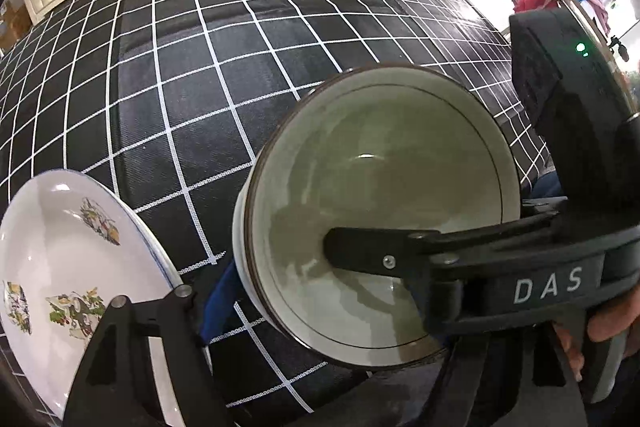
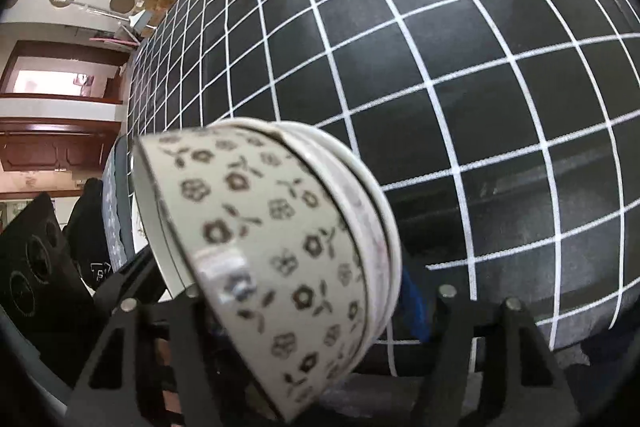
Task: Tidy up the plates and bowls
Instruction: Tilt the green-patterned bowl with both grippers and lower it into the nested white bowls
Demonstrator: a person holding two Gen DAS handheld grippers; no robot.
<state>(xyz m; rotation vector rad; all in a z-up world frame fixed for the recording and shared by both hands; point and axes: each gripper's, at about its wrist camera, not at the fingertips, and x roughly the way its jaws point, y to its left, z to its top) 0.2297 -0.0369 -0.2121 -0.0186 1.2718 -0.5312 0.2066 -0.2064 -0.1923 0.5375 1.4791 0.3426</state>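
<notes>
Bowl [image 1: 384, 211]: rim pinched by right gripper [image 1: 348, 251], tilted for stacking.
Left gripper [image 1: 192, 307]: spread, unloaded, beside plate [image 1: 52, 259], lower left.

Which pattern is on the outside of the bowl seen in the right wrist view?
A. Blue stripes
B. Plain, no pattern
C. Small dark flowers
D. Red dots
C: the bowl has a cream outer wall covered with small dark flower prints.

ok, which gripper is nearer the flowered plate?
Left. The left gripper has a finger right at the plate rim; contact unclear. The right gripper is at the bowl, one finger inside it, away from the plate.
</notes>
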